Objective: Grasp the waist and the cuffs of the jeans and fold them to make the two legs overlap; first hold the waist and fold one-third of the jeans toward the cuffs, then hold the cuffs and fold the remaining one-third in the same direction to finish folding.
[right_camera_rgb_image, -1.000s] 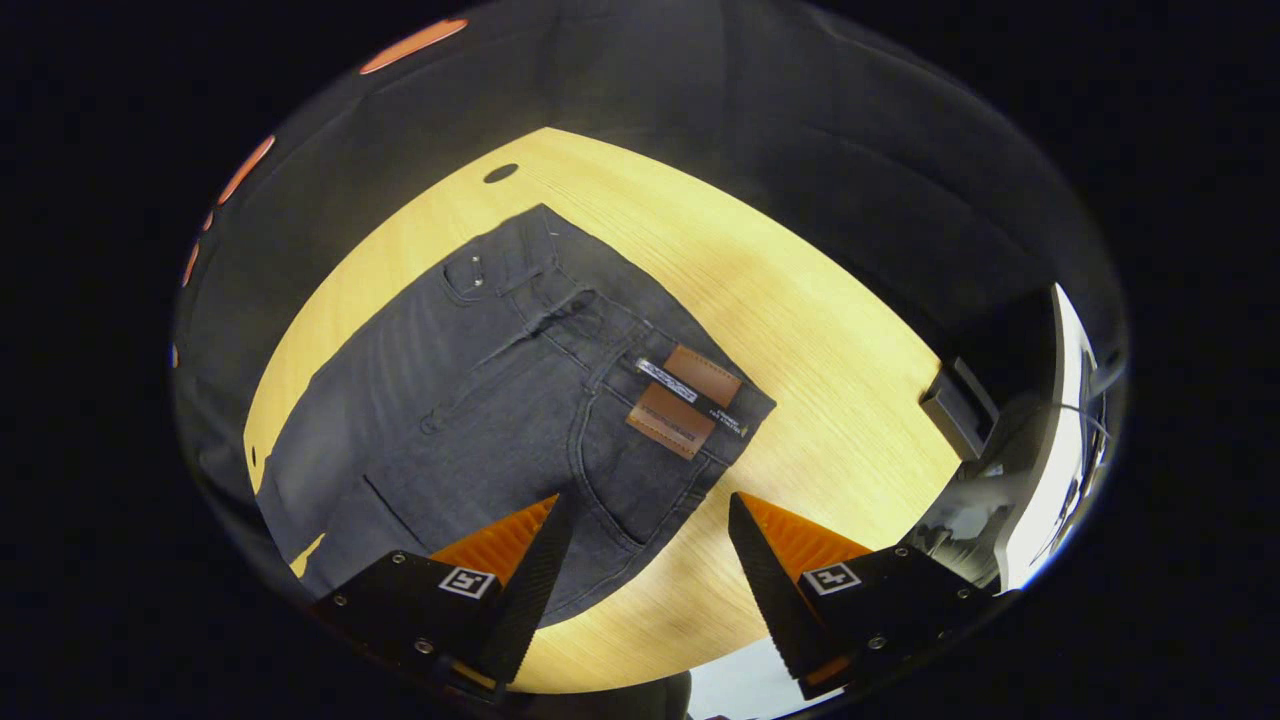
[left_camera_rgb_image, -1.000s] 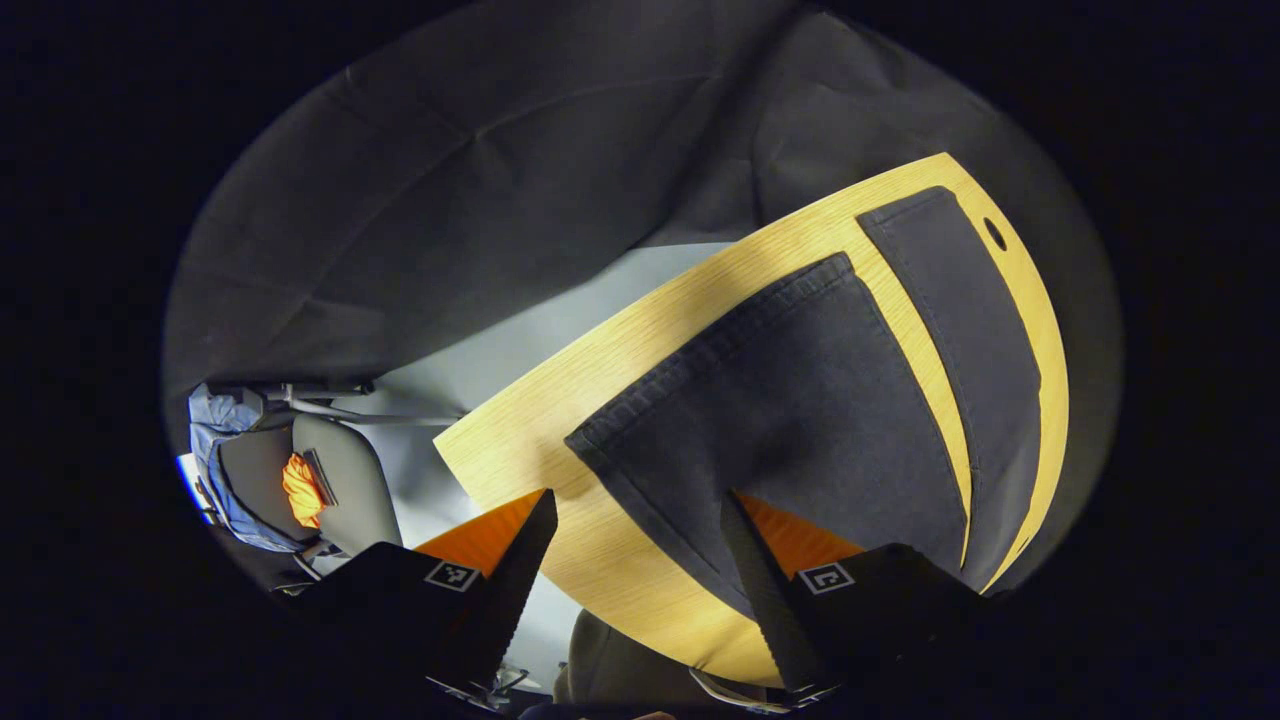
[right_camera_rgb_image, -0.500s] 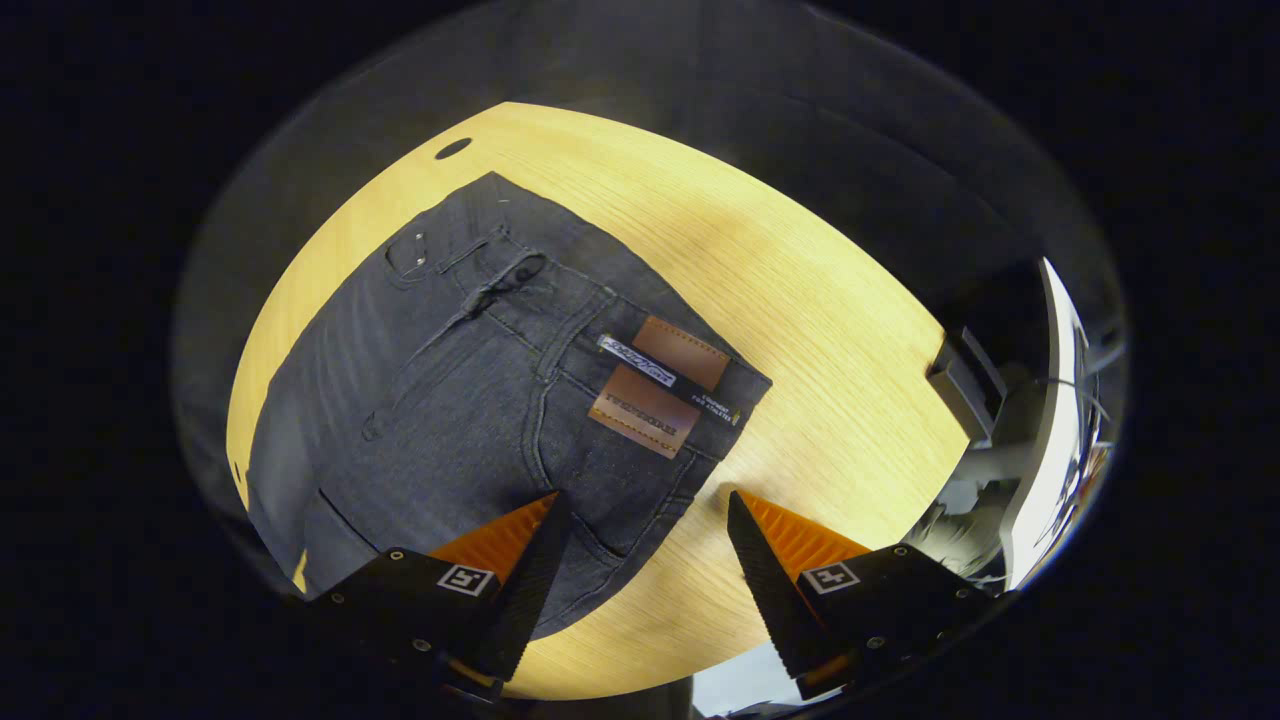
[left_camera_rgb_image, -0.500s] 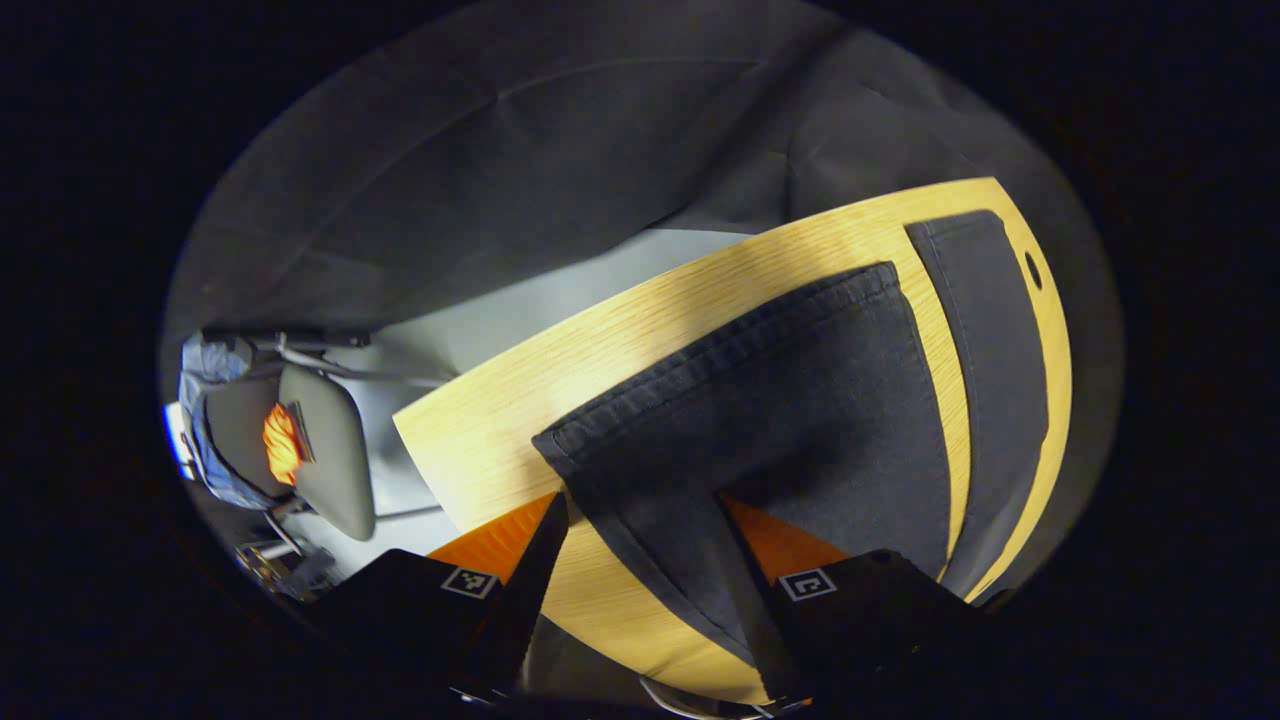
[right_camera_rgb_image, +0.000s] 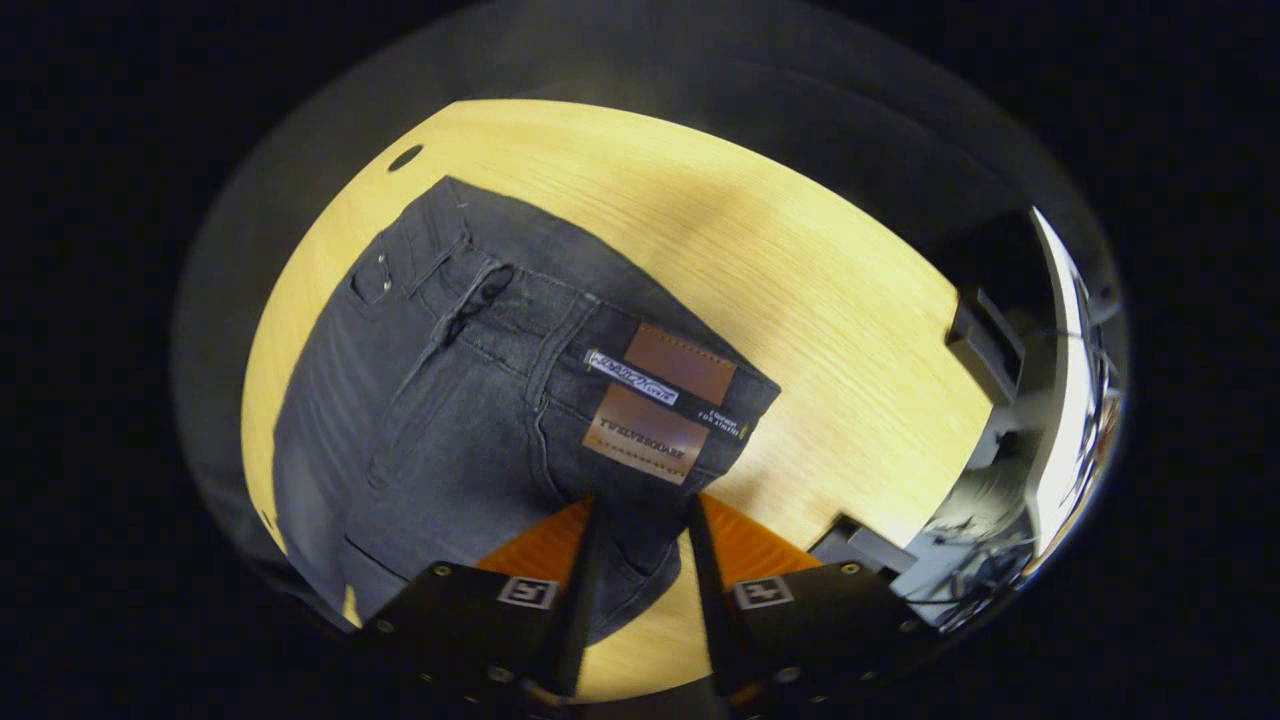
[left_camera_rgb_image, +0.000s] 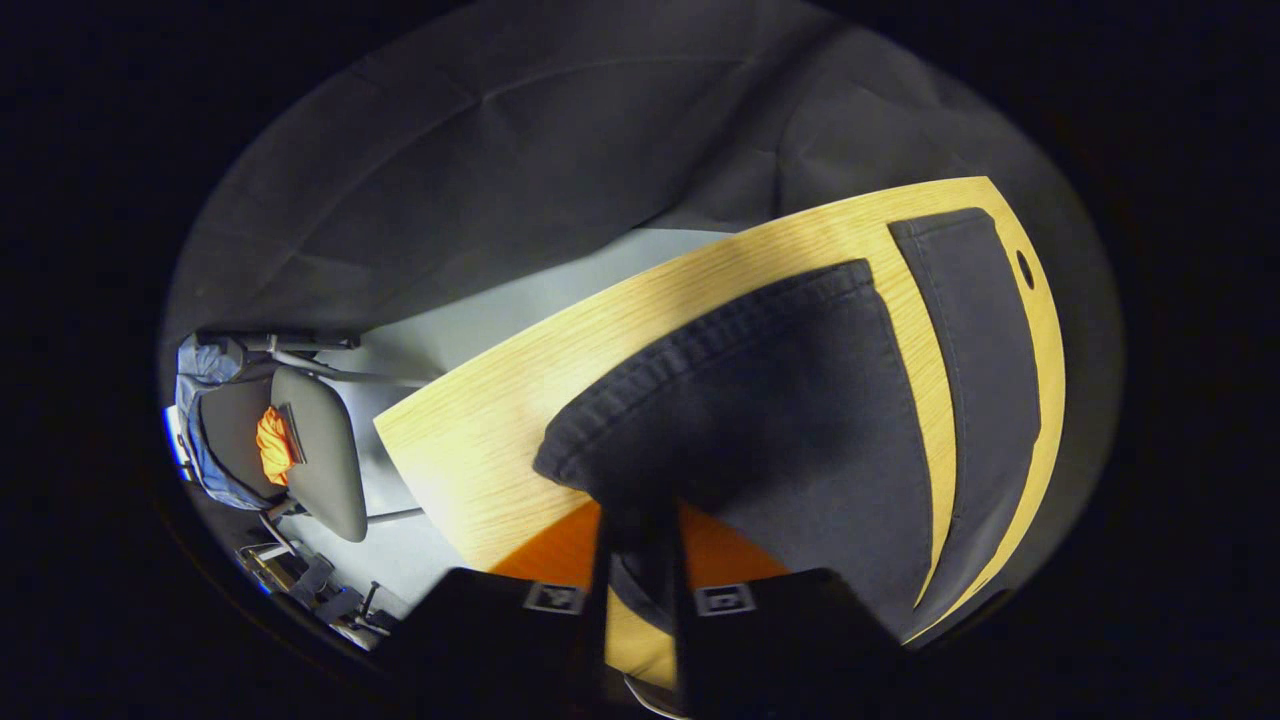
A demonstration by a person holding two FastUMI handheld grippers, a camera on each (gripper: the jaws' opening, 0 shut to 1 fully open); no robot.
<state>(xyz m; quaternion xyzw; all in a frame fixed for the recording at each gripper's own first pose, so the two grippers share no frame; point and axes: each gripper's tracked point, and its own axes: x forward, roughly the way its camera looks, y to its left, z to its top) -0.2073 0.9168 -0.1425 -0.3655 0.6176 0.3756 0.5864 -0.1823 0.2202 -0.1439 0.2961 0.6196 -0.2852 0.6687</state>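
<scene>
We have the jeans flat on the desk, legs side by side. Left tongs are pinched on the near cuff; right tongs are pinched on the near waist corner. The long axis runs between the tongs, so the near leg likely folds away onto the far leg.

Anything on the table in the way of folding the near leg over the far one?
Nothing visible. The left gripper pinches the near cuff, the right gripper the waist. Only a bare table strip separates it from the far leg.
</scene>
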